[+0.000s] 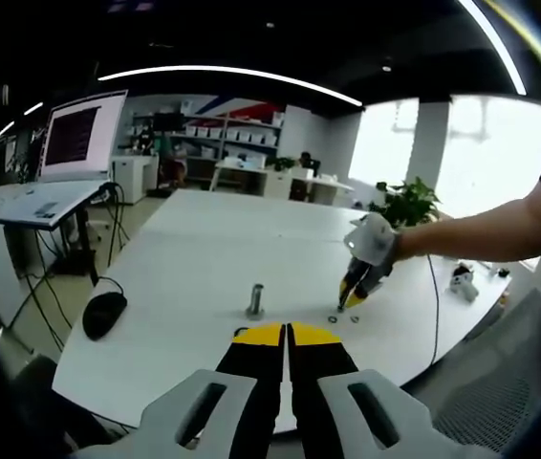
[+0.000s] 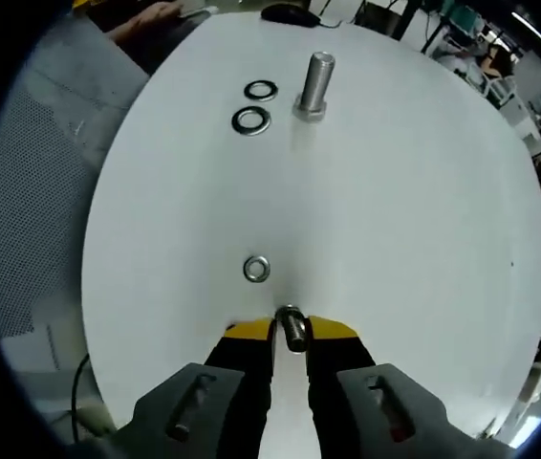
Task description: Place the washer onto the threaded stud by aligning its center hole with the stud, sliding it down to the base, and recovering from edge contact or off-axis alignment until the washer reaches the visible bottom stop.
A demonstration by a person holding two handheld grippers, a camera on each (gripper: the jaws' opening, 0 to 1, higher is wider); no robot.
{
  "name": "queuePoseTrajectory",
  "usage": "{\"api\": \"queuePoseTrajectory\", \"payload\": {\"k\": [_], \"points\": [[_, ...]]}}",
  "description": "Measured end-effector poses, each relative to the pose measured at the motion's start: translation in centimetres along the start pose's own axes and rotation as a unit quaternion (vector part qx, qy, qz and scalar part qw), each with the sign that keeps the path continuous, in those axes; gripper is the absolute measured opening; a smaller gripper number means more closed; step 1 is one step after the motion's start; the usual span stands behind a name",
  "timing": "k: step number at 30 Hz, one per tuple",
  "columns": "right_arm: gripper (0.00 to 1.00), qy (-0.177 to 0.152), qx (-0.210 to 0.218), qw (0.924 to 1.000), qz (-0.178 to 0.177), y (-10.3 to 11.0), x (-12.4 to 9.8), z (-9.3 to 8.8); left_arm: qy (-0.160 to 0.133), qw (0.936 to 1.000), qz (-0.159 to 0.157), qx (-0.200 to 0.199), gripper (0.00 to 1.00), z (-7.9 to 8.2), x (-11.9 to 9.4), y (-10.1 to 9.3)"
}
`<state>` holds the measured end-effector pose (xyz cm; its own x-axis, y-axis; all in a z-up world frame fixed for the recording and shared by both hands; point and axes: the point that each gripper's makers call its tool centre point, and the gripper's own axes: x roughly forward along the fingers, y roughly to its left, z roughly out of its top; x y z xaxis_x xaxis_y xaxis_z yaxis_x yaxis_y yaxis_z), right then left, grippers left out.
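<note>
**Washer pinched in the right gripper, stud waiting across the desk**

In the left gripper view, a black mouse [image 1: 104,313] sits at the left edge of the white desk [image 1: 213,258], its cable trailing off the side. Moving right — the threaded stud [image 1: 255,299] stands upright on its base, well in from the near edge, bare of any washer. In front of it the left gripper [image 1: 287,335] rises from the bottom of the view, yellow-tipped jaws pressed together with nothing between them. Further right, the right gripper [image 1: 351,298] comes down toward the desk, held by a person's gloved hand [image 1: 374,239], its tips near the desktop, and two small rings lie on the surface just beside them. A potted plant [image 1: 406,203] stands behind the far right edge.

Over to the right gripper view. Two spare washers [image 2: 254,106] lie flat on the desk, one just beside the other, close to the left of the stud [image 2: 314,86] — near it, not touching. Nearer the camera, a lone washer [image 2: 256,269] lies flat on bare desk, well apart from that group. And at the bottom, the right gripper [image 2: 292,330] has its jaws closed on a held washer [image 2: 292,328], gripped on edge and standing upright between the yellow tips — a good stretch of open desk [image 2: 423,210] between it and the stud.
</note>
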<state>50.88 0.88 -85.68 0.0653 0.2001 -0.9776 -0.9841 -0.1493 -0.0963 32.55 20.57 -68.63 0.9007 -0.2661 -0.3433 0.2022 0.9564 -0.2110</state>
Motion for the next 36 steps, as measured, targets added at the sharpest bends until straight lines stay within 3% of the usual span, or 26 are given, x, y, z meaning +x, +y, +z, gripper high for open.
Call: {"api": "queuePoseTrajectory", "payload": {"k": [11, 15, 19, 36], "points": [[0.14, 0.006, 0.009, 0.9999, 0.006, 0.0, 0.4, 0.0, 0.000, 1.0000, 0.003, -0.002, 0.00, 0.0, 0.0, 0.1], [0.18, 0.018, 0.065, 0.9977, 0.005, 0.1, 0.5, -0.5, 0.001, 1.0000, 0.002, -0.002, 0.00, -0.1, 0.0, 0.1], [0.24, 0.017, 0.067, 0.9975, -0.007, -0.1, 0.6, -0.7, 0.001, 1.0000, 0.002, -0.002, 0.00, -0.1, 0.0, 0.1], [0.24, -0.021, 0.134, 0.9907, 0.003, 2.1, -0.2, -1.7, -0.001, 1.0000, 0.001, -0.003, 0.00, 0.0, 0.0, 0.0]]}}
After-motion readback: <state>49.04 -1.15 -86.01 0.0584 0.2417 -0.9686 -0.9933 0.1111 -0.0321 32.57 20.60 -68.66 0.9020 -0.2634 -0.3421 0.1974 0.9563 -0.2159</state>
